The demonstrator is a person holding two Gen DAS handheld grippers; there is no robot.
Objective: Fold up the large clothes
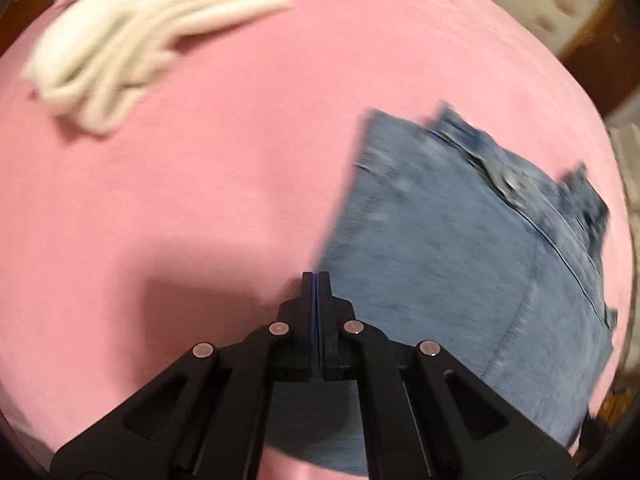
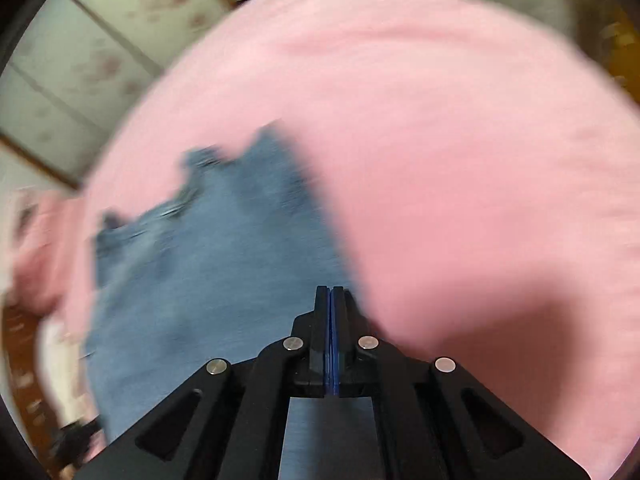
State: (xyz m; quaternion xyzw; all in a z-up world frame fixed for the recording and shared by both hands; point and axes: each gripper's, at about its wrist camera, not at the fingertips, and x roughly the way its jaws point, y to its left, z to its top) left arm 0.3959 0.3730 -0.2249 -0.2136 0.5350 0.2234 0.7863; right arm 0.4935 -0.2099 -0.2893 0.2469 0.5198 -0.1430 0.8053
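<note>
- Pointing steeply down, the left hand-held gripper (image 1: 316, 280) has its jaws pressed together with nothing visibly between them; its tips sit right at the left edge of the jeans (image 1: 460, 260).
- The right hand-held gripper (image 2: 330, 294) is likewise closed and looks empty, its tips at the opposite, right edge of the jeans (image 2: 208, 280). Denim shows under both gripper frames, so both hang over the near part of the garment.
- The jeans lie flat on a pink sheet (image 1: 180, 200), apparently already folded into a compact block. The long axis runs away from both grippers, the waistband (image 1: 520, 184), with its loops and a button, at the far end.
- Neither hand is clearly nearer: each flanks one long edge, left on the left, right on the right. Blur keeps me from judging whether the tips touch cloth.
- A white bundle (image 1: 140, 40) lies well apart at the far left of the sheet, clear of the jeans.
- Judgement: the next move likely calls for each gripper to open and pinch its own side near the close end, then carry that end toward the waistband.
</note>
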